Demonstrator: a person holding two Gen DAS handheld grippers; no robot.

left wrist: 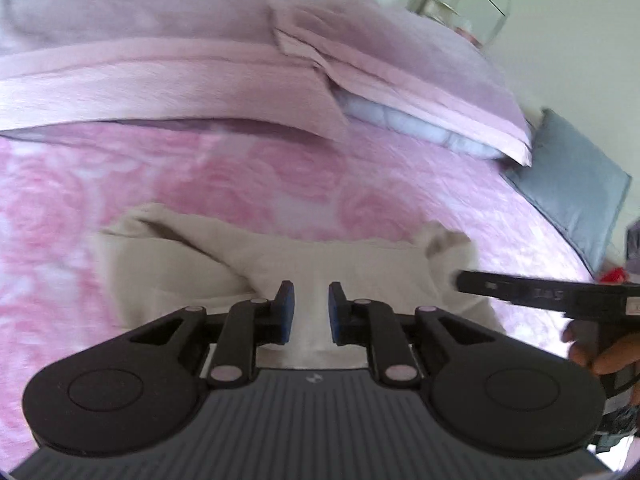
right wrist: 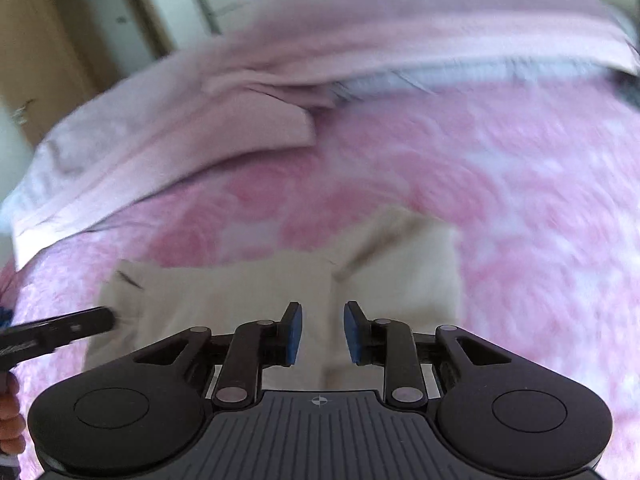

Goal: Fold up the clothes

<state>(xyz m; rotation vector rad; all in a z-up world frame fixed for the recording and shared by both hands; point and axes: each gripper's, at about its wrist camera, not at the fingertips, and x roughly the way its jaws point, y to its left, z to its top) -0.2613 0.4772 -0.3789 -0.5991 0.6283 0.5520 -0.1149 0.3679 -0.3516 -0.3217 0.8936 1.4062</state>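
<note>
Both tongs hover over the bed, and both stand apart with nothing between their blue pads! Left gripper (left wrist: pixel 311 308) hangs above the middle of the beige garment (left wrist: pixel 280 264), its jaws parted around bare air, cloth lying directly beneath and ahead. Right gripper (right wrist: pixel 322 332) sits over the same garment, likewise parted, gripping nothing, a seam running under the gap. That beige garment lies spread on the pink floral bedspread (left wrist: pixel 280 176), with lilac pillows (left wrist: pixel 360 40) well beyond it. From the left camera, the right tool pokes in beside the garment's right edge.
</note>
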